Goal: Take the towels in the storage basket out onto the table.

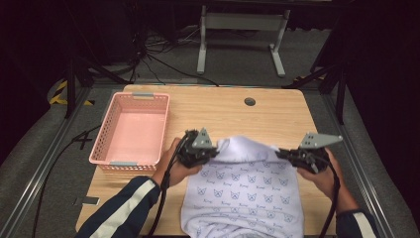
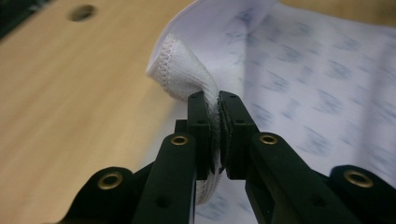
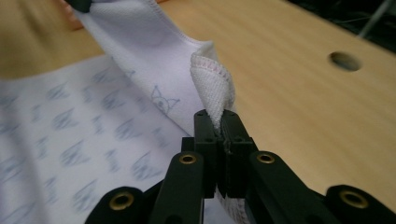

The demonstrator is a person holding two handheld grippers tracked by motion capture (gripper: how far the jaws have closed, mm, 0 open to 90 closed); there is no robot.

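— Where is the white patterned garment [image 1: 245, 186]?
— Spread on the desk [image 1: 277, 111], right of the pink basket [image 1: 132, 130]. The left claw [image 1: 214, 151] and right claw [image 1: 280, 153] each pinch its far hem.

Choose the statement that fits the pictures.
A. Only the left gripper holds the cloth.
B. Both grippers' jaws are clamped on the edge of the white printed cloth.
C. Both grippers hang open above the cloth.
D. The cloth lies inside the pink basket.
B: the left gripper and the right gripper each pinch a stitched edge of the cloth, while the pink basket beside it holds nothing.
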